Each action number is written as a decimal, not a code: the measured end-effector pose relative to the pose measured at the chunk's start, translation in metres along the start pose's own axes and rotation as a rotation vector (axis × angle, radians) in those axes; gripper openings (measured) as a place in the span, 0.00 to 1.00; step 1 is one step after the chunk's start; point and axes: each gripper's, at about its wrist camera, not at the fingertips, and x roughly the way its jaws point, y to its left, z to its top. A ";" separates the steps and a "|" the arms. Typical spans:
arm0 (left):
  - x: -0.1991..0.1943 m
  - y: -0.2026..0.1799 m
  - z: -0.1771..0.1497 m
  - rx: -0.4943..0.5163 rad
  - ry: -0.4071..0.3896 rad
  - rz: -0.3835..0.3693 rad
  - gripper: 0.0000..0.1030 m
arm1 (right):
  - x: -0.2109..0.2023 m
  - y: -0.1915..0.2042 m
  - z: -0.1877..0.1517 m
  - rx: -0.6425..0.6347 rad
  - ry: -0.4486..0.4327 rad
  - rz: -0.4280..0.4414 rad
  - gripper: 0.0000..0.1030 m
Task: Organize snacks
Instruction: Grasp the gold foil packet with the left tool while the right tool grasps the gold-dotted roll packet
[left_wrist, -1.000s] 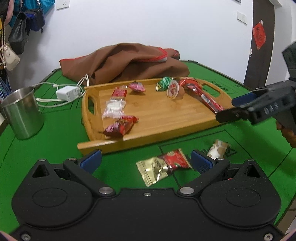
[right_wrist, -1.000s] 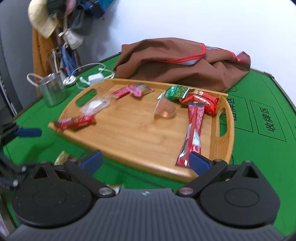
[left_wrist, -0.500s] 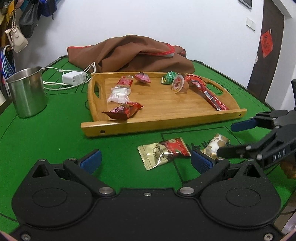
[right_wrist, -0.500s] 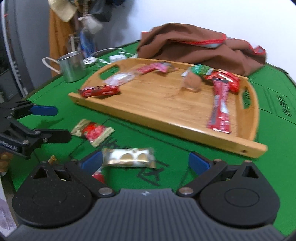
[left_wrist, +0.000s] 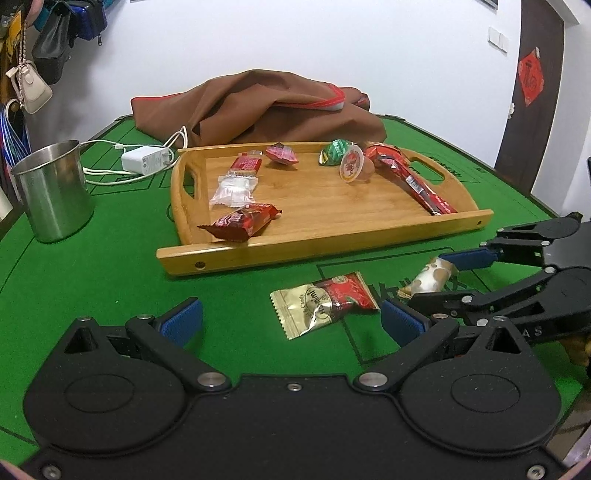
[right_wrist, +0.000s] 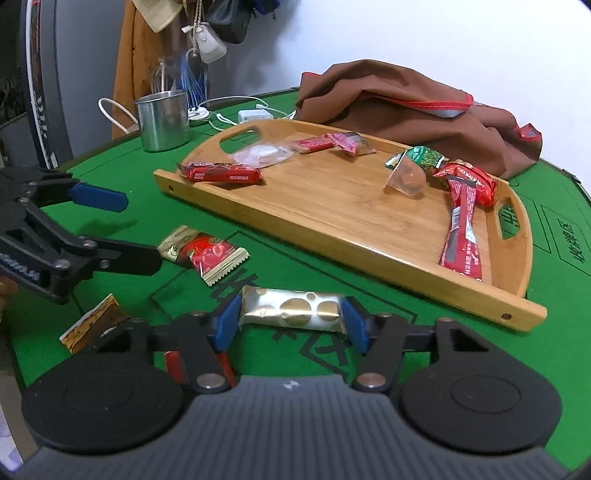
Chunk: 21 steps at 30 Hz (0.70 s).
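Gold-and-white foil is sitting crosswise between the blue pads (right_wrist: 224, 325) of the right gripper (right_wrist: 291, 325): the spotted snack bar (right_wrist: 293, 308) is lying flat on the green felt table (right_wrist: 332, 354), and the jaws have just been closing in, so that each pad is now touching one crimped end of the wrapper. In the left wrist view the same bar (left_wrist: 430, 275) is showing between those two fingers, near the front rail of the tray. The left gripper (left_wrist: 291, 321) is hovering with its jaws spread wide and nothing between them; the red-and-gold packet (left_wrist: 325, 302) is lying on the felt just ahead of its gap, apart from both pads. A brown patterned packet (right_wrist: 94, 325) is resting on the felt by the right gripper's left finger, partly hidden by it.

Beyond these, the bamboo tray (left_wrist: 332, 240) is sitting on the table with several snacks already in it: a dark red bar (left_wrist: 242, 221) leaning on the near rail, a clear pouch (left_wrist: 232, 190) with white pieces, a small red packet (left_wrist: 245, 166), a pink candy (left_wrist: 282, 153), a green candy (left_wrist: 334, 151), a jelly cup (left_wrist: 354, 168) tipped on its side, and a long red stick pack (left_wrist: 417, 184) running towards the right handle. To the left of the tray a steel mug (left_wrist: 51, 190) is standing upright, with a white charger (left_wrist: 146, 158) and its cable behind it. At the far edge a brown cloth (left_wrist: 258, 107) is lying heaped against the wall
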 end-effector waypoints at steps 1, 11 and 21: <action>0.001 -0.002 0.001 0.001 0.000 -0.003 1.00 | -0.001 0.000 0.000 -0.003 0.001 0.002 0.56; 0.020 -0.024 0.007 0.007 0.033 0.030 0.92 | -0.009 -0.009 -0.006 0.022 0.001 0.009 0.57; 0.036 -0.025 0.013 0.041 0.066 0.025 0.54 | -0.018 -0.019 -0.013 0.054 0.001 0.021 0.57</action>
